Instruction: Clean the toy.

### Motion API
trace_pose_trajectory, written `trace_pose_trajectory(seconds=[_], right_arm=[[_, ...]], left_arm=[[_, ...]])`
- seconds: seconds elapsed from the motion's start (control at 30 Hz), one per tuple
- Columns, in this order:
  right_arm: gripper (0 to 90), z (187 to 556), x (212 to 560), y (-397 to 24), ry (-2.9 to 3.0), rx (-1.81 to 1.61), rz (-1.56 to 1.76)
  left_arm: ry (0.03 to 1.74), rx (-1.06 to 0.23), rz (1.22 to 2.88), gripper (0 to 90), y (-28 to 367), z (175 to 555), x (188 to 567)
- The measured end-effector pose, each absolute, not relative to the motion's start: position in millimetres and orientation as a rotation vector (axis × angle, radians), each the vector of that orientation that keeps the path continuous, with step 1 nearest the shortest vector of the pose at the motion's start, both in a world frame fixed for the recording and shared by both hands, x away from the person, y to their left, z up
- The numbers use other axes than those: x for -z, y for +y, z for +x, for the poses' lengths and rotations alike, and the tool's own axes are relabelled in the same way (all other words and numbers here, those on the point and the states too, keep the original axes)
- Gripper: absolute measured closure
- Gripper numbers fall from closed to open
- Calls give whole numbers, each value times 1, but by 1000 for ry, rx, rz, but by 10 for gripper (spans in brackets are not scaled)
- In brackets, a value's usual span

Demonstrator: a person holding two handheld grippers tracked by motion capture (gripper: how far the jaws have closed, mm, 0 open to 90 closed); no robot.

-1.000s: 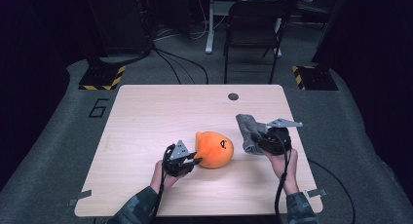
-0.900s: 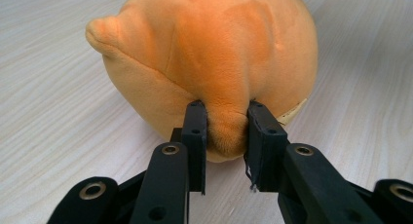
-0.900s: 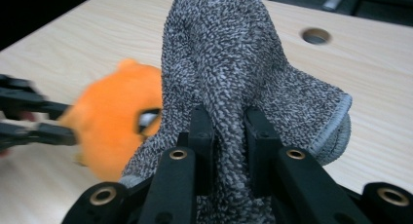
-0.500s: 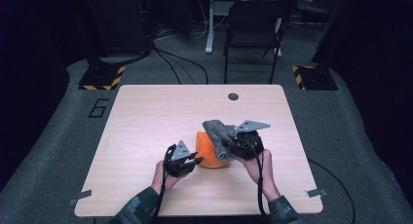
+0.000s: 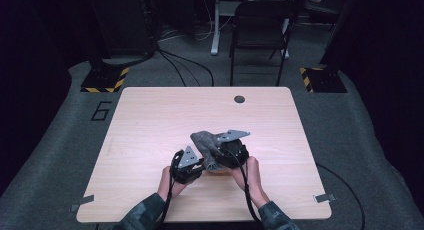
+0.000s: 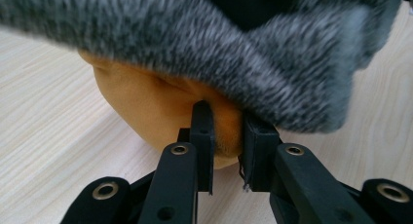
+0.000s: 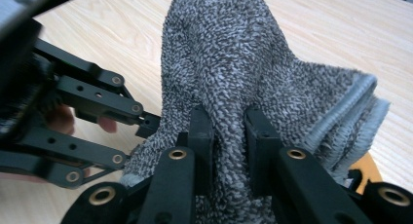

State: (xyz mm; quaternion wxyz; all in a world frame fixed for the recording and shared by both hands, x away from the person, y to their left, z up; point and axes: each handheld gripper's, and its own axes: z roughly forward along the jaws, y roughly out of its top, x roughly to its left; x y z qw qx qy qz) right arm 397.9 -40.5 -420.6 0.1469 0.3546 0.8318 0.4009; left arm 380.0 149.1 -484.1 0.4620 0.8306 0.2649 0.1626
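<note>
Up close, the left gripper (image 6: 221,136), its jaws just closing, pinches an orange plush toy (image 6: 156,112) on the wooden table (image 5: 150,120); the right gripper (image 7: 224,131) clamps a grey towel (image 7: 243,63) draped over it.

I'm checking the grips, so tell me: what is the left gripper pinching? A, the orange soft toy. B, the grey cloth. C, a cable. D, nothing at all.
A: in the left gripper view the left gripper has its jaws pressed on a fold of the orange soft toy, while the grey cloth lies draped over the top of it.
</note>
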Motion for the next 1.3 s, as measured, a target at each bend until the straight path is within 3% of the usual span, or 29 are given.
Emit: trace_pose_trajectory(seconds=[0.7, 1.3], right_arm=[[768, 402, 429, -88, 2340, -1041, 1125], [769, 425, 462, -130, 2305, -906, 1343]], left_arm=[[624, -399, 2054, 781, 147, 379, 484], [599, -397, 2046, 781, 144, 379, 485]])
